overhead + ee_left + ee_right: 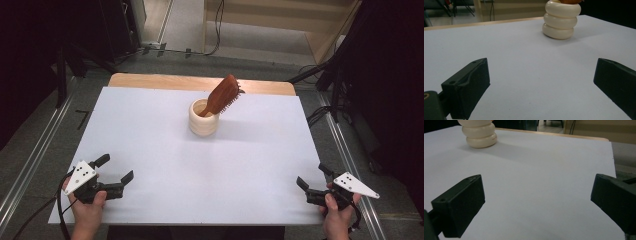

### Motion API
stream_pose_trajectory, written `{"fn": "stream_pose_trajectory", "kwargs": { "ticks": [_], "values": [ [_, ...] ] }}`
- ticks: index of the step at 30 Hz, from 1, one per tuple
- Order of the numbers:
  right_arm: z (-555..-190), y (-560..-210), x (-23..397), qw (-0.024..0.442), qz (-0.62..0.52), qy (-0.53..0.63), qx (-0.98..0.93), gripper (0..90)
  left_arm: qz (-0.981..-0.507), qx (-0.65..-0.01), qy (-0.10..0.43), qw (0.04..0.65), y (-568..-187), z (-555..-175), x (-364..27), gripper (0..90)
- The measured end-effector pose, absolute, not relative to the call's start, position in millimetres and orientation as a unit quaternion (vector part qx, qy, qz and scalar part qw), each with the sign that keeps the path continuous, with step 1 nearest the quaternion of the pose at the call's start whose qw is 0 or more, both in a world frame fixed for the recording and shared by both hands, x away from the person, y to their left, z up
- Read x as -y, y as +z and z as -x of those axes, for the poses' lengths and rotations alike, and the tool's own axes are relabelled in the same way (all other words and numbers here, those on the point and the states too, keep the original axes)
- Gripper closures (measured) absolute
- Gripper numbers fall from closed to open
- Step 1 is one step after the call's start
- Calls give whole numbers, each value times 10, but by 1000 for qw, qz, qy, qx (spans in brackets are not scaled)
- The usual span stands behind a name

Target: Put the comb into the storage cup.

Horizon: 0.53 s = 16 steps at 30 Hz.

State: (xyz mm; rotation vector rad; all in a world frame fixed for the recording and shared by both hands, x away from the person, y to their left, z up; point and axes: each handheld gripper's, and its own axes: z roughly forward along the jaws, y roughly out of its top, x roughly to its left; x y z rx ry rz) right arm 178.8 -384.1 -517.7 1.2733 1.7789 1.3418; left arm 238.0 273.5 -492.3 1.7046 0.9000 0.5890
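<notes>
A cream ribbed cup (203,119) stands upright at the middle back of the white table (150,150). A brown wooden hairbrush (223,95) leans in it, head up and tilted right. My left gripper (115,169) rests at the front left corner, open, nothing between its jaws. My right gripper (313,176) sits at the front right corner, also open and empty. In the left gripper view the cup (561,21) is far ahead at upper right, beyond the open left gripper (541,82). In the right gripper view the cup (479,133) is at upper left, past the open right gripper (537,205).
The table's wooden back edge (200,82) shows beyond the white sheet. Metal floor rails (30,165) run along both sides, and cables (320,115) lie on the floor at the right and back. Dark equipment stands at the left and right.
</notes>
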Motion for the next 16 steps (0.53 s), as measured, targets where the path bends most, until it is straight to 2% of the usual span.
{"fn": "stream_pose_trajectory", "kwargs": {
  "ticks": [16],
  "values": [
    [-1812, -5221, 3829, 277, -482, 510, -657, 0, -712, -381, 247, 536, -4925, -2385, -2750, 4]
  ]
}}
